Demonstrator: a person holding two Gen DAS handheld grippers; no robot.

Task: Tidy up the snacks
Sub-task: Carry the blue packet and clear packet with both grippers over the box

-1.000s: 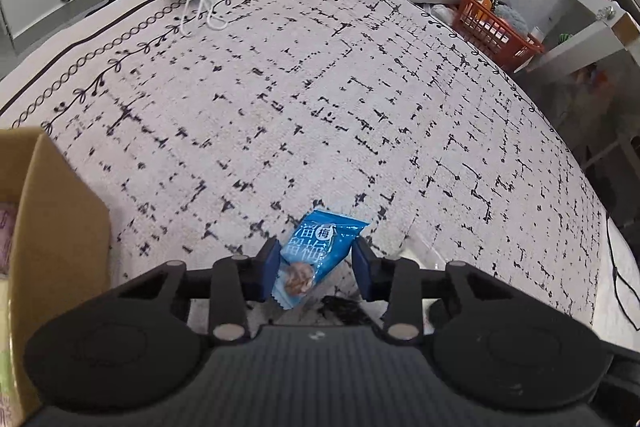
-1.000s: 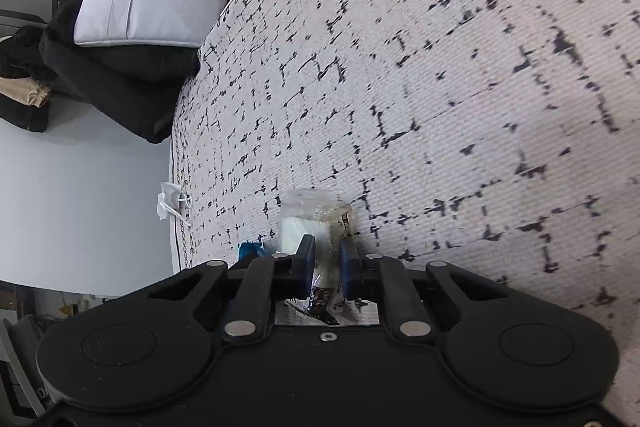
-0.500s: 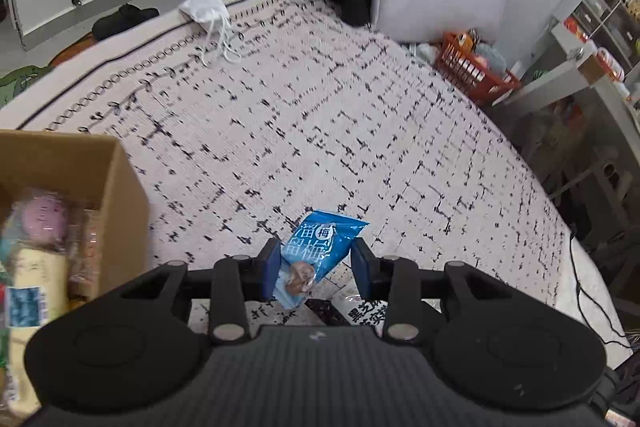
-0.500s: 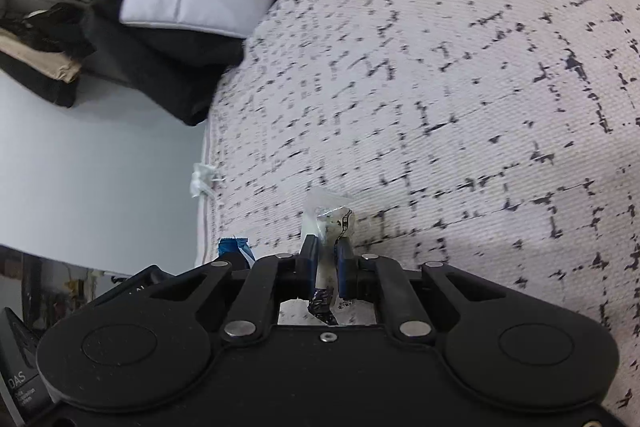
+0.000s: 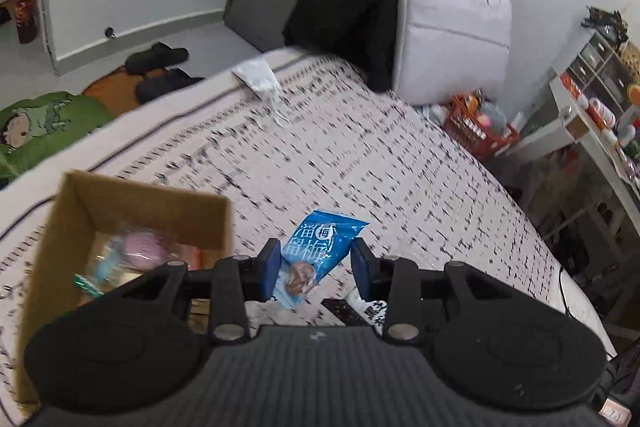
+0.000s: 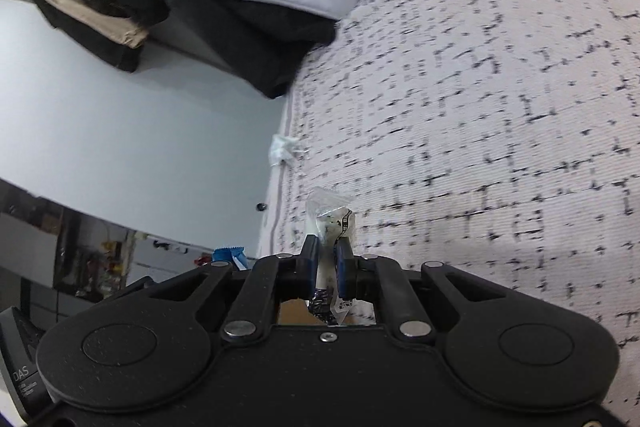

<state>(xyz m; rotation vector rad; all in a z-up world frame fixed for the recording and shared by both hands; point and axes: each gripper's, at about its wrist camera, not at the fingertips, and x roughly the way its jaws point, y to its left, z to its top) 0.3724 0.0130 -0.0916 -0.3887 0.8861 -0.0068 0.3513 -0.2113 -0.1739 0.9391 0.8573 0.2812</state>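
Starting at my far left, the cardboard box [image 5: 120, 223] sits open on the bed [image 5: 360, 155], and I can see a jumble of wrapped snacks inside, though blur smears them and I can't name any one. Its near wall is cut off behind my left gripper [image 5: 316, 269].

That left gripper is closed on a blue packet [image 5: 320, 251], pinched across its lower half with the printed top standing free above the blue pads. The packet hangs in the air just right of the box, not yet over the opening. I judge it light and floppy, with slick film that could slide if I loosen at all; the firmest hold looks to be where the lump of the contents sits, which is about where I have it. Below the fingers a scrap of clear wrapper with dark print shows; from the right camera I take it for the other packet.

Moving right, my right gripper [image 6: 328, 263] is squeezed narrow on a small clear packet [image 6: 330, 223] with something white inside. Thin, crinkly and probably slippery; I hold it by the middle, and the lower end droops behind the gripper body where I can't follow it. A corner of the blue packet peeks out at the left of this view. A brown patch under the fingers may be the box, but I cannot be sure.
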